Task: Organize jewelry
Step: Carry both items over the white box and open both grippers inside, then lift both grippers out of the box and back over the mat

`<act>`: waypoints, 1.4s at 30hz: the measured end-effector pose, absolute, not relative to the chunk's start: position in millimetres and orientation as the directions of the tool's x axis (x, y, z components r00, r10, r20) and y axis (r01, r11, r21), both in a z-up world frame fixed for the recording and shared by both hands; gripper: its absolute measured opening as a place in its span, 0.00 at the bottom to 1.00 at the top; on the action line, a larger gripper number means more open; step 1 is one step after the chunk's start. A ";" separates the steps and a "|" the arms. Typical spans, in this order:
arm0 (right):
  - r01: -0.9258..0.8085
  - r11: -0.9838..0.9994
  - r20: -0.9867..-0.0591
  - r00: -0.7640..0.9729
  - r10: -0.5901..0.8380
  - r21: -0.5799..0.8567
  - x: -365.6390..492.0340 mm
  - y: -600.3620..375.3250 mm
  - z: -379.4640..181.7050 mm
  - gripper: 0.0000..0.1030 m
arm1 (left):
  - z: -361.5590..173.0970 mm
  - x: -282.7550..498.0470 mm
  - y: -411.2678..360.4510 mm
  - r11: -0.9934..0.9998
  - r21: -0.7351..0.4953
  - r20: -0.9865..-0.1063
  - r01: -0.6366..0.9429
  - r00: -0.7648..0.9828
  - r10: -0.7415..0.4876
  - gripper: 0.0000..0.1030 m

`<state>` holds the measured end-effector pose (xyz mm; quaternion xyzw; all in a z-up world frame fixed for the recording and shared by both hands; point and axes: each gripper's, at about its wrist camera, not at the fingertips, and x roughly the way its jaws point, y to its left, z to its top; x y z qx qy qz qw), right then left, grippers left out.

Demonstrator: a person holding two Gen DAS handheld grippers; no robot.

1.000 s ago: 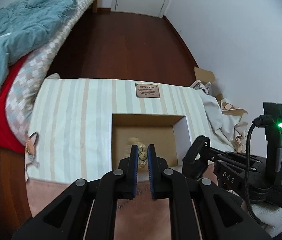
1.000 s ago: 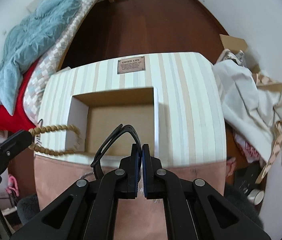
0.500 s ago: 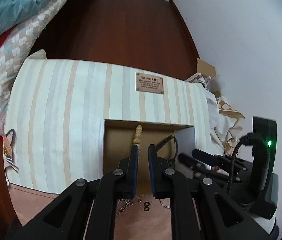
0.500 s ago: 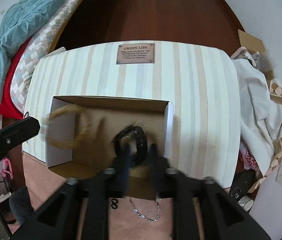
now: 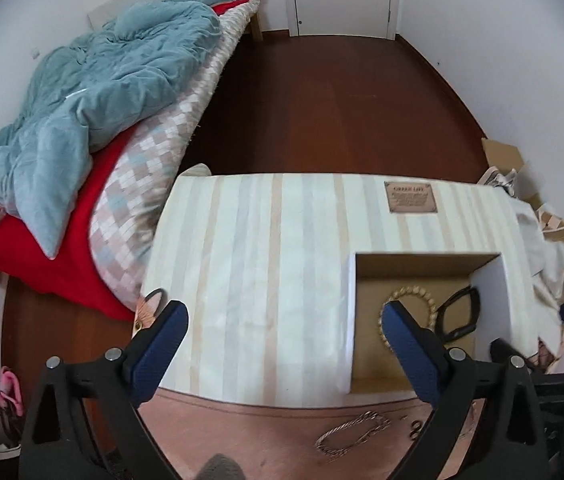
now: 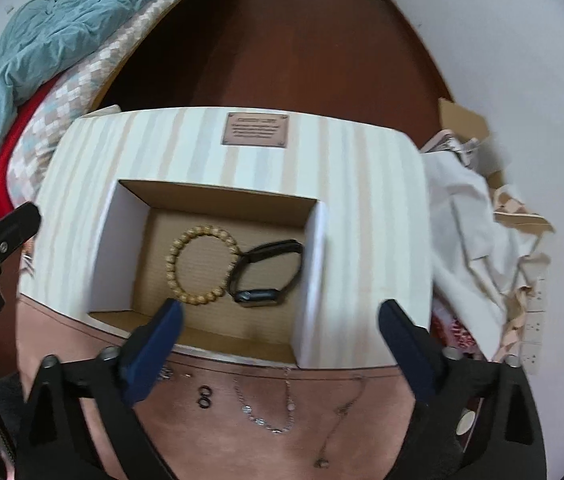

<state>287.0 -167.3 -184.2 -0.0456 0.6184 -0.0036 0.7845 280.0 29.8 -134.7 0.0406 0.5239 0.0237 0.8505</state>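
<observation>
An open cardboard box (image 6: pixel 318 240) stands on a striped cloth. In it lie a wooden bead bracelet (image 6: pixel 197 266) and a black watch (image 6: pixel 267 274), touching side by side. Both show in the left wrist view too, the bracelet (image 5: pixel 414 292) and the watch (image 5: pixel 460 314). My right gripper (image 6: pixel 282 320) is open and empty above the box's near edge. My left gripper (image 5: pixel 282 324) is open and empty, over the striped cloth left of the box. On the pink surface in front lie a silver chain (image 6: pixel 269 408), a thin necklace (image 6: pixel 342 420), small black rings (image 6: pixel 204 396) and a gold chain (image 5: pixel 352 434).
The striped cloth (image 5: pixel 261 260) bears a brown label plate (image 6: pixel 255 130). A bed with a blue quilt (image 5: pixel 93 80) stands at the left. White cloth and cardboard scraps (image 6: pixel 478 220) lie at the right. Dark wooden floor (image 6: pixel 302 48) lies beyond.
Both grippers opened. The bead bracelet left my left gripper and the black watch left my right gripper; both now lie in the box. Both grippers pulled back, the left one leftward.
</observation>
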 end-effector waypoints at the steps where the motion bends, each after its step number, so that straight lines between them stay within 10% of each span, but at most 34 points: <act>1: -0.045 0.996 -0.969 0.240 -0.063 -0.076 282.8 -168.5 -185.3 1.00 | -135.8 274.7 30.0 0.995 0.103 -0.885 0.002 0.457 0.091 0.96; 42: 0.070 0.993 -0.854 0.519 0.044 0.094 117.8 -202.2 -49.6 1.00 | -40.7 117.7 28.9 0.991 0.121 -0.759 -0.064 0.637 0.134 0.99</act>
